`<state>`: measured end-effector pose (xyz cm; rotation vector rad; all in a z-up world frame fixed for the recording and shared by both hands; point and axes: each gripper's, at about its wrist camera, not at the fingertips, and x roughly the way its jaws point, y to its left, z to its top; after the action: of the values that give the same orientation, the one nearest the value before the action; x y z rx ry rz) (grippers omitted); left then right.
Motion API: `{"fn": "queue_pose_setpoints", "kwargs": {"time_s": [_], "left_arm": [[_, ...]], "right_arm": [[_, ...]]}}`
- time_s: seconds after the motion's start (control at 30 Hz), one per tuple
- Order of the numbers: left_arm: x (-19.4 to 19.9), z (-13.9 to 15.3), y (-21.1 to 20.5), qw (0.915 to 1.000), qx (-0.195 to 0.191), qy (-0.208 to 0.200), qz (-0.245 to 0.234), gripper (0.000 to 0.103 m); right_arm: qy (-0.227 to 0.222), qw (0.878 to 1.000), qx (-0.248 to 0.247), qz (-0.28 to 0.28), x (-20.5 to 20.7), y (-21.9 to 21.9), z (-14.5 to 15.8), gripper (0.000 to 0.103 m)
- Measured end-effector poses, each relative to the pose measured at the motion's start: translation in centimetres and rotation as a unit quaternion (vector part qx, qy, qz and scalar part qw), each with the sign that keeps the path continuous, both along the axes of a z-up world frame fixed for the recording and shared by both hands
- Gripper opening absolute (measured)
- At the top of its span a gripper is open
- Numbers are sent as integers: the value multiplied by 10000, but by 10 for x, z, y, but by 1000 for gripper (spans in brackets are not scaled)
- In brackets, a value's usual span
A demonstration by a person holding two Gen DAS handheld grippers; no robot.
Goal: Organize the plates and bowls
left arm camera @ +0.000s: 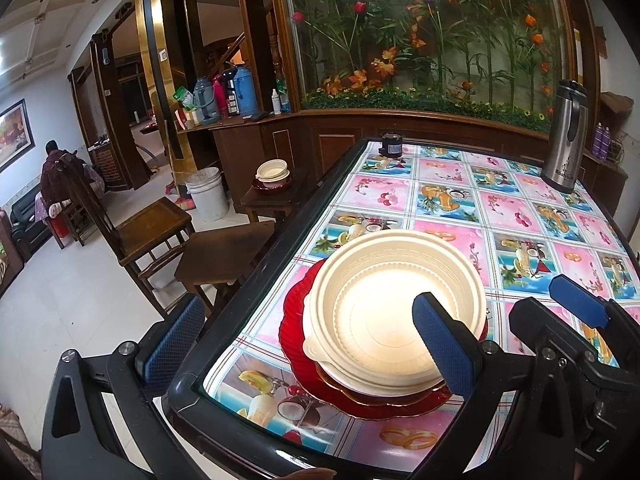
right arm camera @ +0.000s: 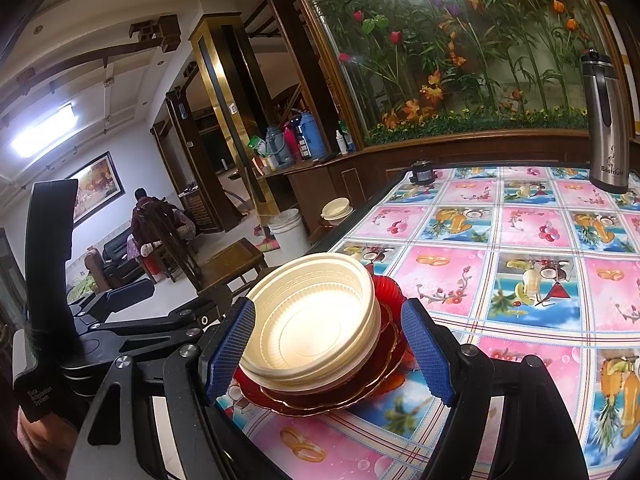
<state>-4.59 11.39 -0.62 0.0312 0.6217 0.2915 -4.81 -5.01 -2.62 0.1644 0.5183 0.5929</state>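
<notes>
Right gripper spread apart, straddles upright cream bowl stacked mouth-up on red plates.

A glass-topped surface with a black rim carries a checked cloth of fruit and flower squares. At its far right stands a steel thermos jug. Behind it, a wood-framed glass panel shows artificial flowers and bamboo above dark wooden cabinets. To the left, a wooden chair and a white bucket stand on pale floor tiles. A shelf holds coloured flasks. A framed picture hangs on the far left wall, under a bright ceiling lamp.
</notes>
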Motion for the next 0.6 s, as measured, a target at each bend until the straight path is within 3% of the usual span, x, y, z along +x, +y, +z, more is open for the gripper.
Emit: {"fn": "queue_pose_setpoints", "kwargs": {"time_s": [0.6], "left_arm": [[0, 2, 7, 10000, -7, 2, -23, 103]], "right_arm": [[8, 10000, -2, 54, 2, 7, 0, 77]]}}
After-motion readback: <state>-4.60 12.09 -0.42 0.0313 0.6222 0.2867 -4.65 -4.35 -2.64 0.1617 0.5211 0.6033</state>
